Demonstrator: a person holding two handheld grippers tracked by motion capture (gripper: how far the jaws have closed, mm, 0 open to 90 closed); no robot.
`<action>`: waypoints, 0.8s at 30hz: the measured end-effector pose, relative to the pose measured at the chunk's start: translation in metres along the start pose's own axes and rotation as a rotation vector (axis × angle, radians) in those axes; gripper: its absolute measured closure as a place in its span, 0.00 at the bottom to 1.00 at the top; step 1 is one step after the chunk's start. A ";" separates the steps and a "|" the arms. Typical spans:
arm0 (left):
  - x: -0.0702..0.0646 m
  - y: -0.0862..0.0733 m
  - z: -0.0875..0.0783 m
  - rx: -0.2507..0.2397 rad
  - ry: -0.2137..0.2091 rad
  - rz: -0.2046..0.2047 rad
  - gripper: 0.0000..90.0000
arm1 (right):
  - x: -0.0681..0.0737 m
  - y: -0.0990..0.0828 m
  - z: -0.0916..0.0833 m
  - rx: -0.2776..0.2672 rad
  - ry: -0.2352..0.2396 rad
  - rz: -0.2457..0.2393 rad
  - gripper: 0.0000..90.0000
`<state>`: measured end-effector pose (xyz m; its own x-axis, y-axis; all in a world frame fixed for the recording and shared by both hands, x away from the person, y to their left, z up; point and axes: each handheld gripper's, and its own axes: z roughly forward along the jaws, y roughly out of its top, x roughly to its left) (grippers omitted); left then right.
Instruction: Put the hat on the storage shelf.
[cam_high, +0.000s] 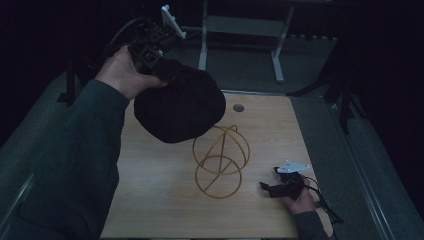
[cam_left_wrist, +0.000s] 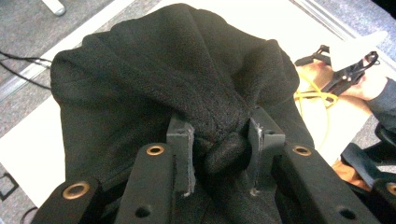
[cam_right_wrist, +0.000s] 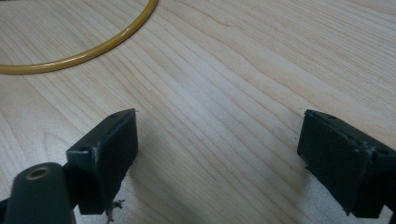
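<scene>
Two hand-held grippers: left hand-held gripper (cam_left_wrist: 219, 144) clamps bunched black cloth (cam_high: 179, 106) above the surface's (cam_high: 160, 200) far-left corner; right hand-held gripper (cam_right_wrist: 217, 163) gapes empty near the yellow wire frame (cam_high: 221, 161).

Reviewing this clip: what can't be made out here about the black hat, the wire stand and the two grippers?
- Black hat: its opening and inside, high view and left gripper view, hidden by its own folds.
- Yellow wire stand: top partly behind the hat, high view; cut by the edge in the right gripper view.
- Left gripper: pad faces buried in bunched fabric.
- Right gripper: too small and dark in the high view.
</scene>
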<state>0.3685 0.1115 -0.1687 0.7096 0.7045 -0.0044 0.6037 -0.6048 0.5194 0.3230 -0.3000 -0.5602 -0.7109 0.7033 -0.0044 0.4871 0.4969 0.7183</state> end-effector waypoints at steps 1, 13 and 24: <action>-0.001 0.001 0.001 0.001 -0.005 0.005 0.75 | 0.000 0.000 0.000 0.000 0.000 0.000 0.13; -0.020 0.018 0.011 0.002 -0.053 0.052 0.75 | 0.000 0.000 0.000 0.000 0.000 0.000 0.13; -0.030 0.028 0.011 -0.006 -0.021 0.074 0.75 | 0.000 0.000 0.000 0.000 0.001 -0.002 0.13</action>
<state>0.3682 0.0689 -0.1637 0.7600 0.6497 0.0167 0.5469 -0.6531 0.5237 0.3231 -0.3001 -0.5602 -0.7124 0.7018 -0.0045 0.4860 0.4980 0.7182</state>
